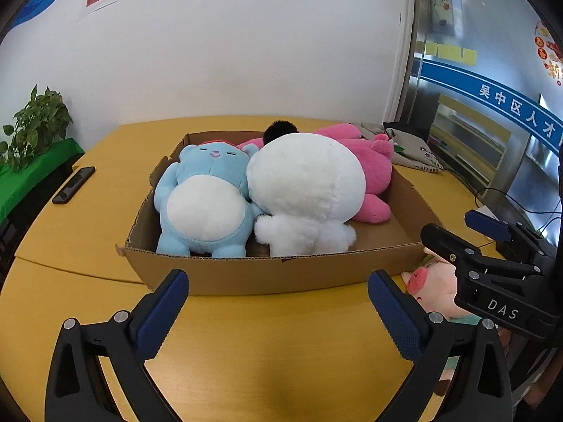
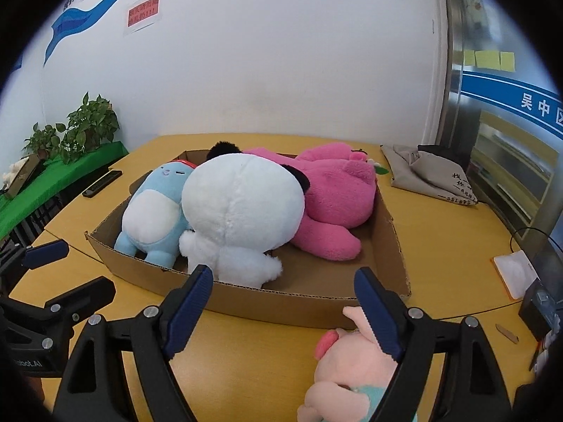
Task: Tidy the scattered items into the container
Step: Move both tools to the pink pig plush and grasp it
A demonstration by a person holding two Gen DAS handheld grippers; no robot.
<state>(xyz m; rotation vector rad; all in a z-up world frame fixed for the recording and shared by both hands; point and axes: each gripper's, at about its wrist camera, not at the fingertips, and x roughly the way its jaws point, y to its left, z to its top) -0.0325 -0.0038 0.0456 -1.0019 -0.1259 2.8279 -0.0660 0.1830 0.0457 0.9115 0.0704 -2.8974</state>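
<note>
A shallow cardboard box [image 1: 140,211] [image 2: 299,302] sits on the yellow table. Three plush toys lie in it: a blue one [image 1: 204,193] [image 2: 155,211] on the left, a big white one [image 1: 306,193] [image 2: 242,211] in the middle and a pink one [image 1: 373,168] [image 2: 334,193] on the right. A pale pink pig plush [image 2: 348,369] [image 1: 436,288] lies on the table in front of the box's near right corner. My left gripper [image 1: 278,281] [image 2: 67,270] hovers open before the box's front wall, holding nothing. My right gripper [image 2: 283,274] [image 1: 464,227] is open just above the pig, also holding nothing.
A black phone [image 1: 74,184] [image 2: 102,183] lies on the table left of the box. A grey cloth bag [image 1: 415,154] [image 2: 429,172] sits at the back right. A notepad [image 2: 513,274], a small black device [image 2: 542,306] and cables are at the right edge. Potted plants [image 1: 35,123] stand at the left.
</note>
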